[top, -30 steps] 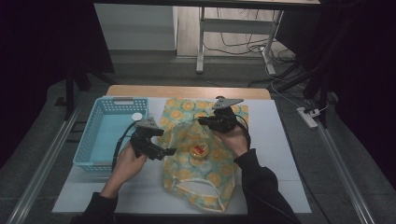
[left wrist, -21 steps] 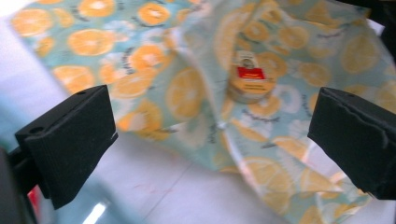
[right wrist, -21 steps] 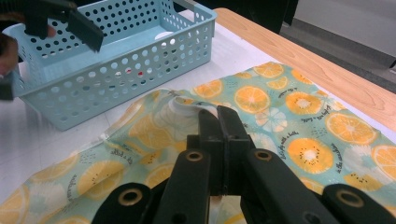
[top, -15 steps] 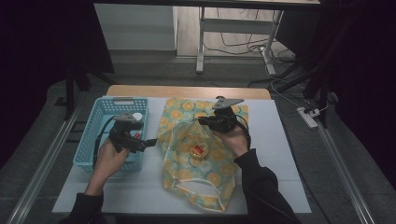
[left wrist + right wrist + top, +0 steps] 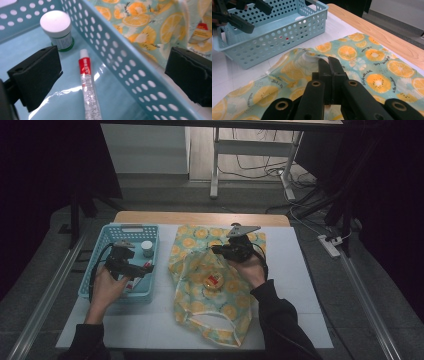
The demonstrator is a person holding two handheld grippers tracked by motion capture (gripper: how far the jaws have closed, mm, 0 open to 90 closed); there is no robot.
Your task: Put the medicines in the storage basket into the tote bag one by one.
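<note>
A fabric bag (image 5: 212, 285) printed with orange slices lies open on the white table, with a small red-labelled item (image 5: 215, 280) inside it. My right gripper (image 5: 217, 251) is shut on the bag's upper rim (image 5: 312, 56) and holds it raised; its jaws (image 5: 329, 63) are pressed together on the cloth. My left gripper (image 5: 140, 268) hovers open over the light blue basket (image 5: 131, 227), its jaws straddling the basket's right wall (image 5: 130, 62). Below it in the basket lie a red-and-white tube (image 5: 87, 87) and a white-lidded jar (image 5: 57, 27).
The basket (image 5: 274, 32) stands at the table's left, right beside the bag (image 5: 367, 62). The left gripper (image 5: 257, 17) hangs above it in the right gripper view. A wooden strip (image 5: 200, 217) edges the table's far side. Bare white table (image 5: 295, 280) lies right of the bag.
My left gripper has moved left from the bag's edge to above the basket. The right gripper has stayed in place, still gripping the bag's rim.
</note>
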